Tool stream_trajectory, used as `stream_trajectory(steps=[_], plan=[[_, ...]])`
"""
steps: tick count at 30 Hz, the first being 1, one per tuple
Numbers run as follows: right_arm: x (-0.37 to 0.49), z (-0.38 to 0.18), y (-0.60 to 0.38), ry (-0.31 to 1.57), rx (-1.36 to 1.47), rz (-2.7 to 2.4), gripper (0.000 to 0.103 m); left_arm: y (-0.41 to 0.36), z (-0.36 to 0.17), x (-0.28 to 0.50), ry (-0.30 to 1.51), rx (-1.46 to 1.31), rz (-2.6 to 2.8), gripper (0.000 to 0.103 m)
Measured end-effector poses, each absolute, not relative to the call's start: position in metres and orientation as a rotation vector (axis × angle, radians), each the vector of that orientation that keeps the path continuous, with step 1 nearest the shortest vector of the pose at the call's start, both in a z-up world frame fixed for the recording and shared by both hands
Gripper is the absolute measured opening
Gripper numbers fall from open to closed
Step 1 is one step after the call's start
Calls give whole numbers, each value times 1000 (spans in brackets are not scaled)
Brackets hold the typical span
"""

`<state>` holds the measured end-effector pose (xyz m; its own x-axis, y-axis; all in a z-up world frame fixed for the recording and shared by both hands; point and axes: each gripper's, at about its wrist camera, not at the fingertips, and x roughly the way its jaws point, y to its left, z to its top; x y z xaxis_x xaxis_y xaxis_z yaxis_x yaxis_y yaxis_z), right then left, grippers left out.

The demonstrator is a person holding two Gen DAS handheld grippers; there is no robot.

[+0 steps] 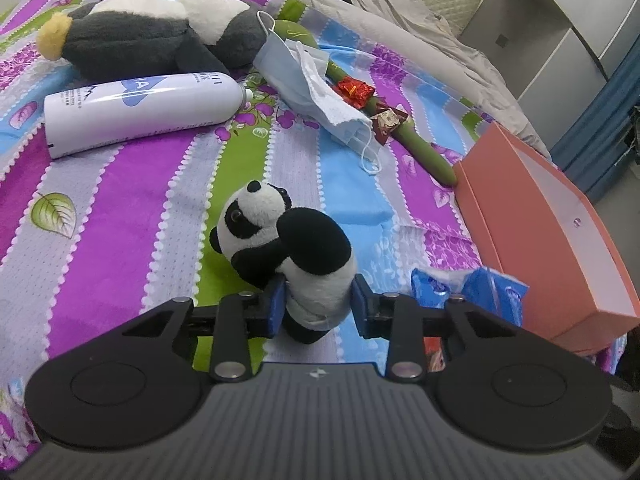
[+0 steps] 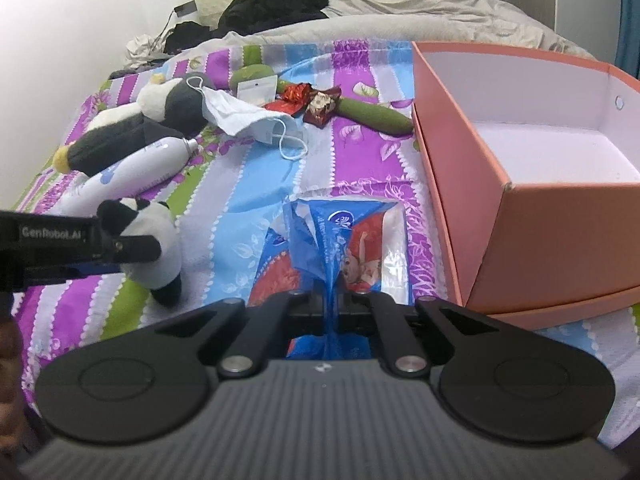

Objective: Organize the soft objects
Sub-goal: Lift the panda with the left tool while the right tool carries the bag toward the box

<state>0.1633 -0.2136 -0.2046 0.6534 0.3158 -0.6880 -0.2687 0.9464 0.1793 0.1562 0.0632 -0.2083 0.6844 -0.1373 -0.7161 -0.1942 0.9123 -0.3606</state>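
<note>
On a striped purple, blue and green bedspread, your left gripper has its 2 blue pads against the white lower body of a small panda plush, jaws part-way closed and pressing its sides; the toy stands head-up, near the bed's front edge. Your right gripper is clamped fully closed on a pinched fold of a blue plastic packet printed with a red cartoon figure, which lies on the bedspread just left of an open salmon-pink box. The box sits on the bed's right side with its white interior showing, and nothing is visible inside it. From the right wrist view, the left gripper comes in from the left edge with the panda in its jaws, the packet and panda near each other but apart. Farther back lie a larger grey-and-white plush with yellow tips, a white spray bottle on its side just in front of it, crumpled face masks and a long green plush with 2 wrapped sweets resting on it. Dark clothing is heaped by the headboard.
</note>
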Motion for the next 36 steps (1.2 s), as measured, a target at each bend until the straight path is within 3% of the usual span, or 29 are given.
stream_trajectory(steps=[15, 36], plan=[[133, -152, -215, 715, 65, 339, 6, 52, -159, 124, 768, -377, -46, 39], [152, -43, -260, 577, 98, 325, 6, -8, -26, 146, 596, -359, -193, 39]])
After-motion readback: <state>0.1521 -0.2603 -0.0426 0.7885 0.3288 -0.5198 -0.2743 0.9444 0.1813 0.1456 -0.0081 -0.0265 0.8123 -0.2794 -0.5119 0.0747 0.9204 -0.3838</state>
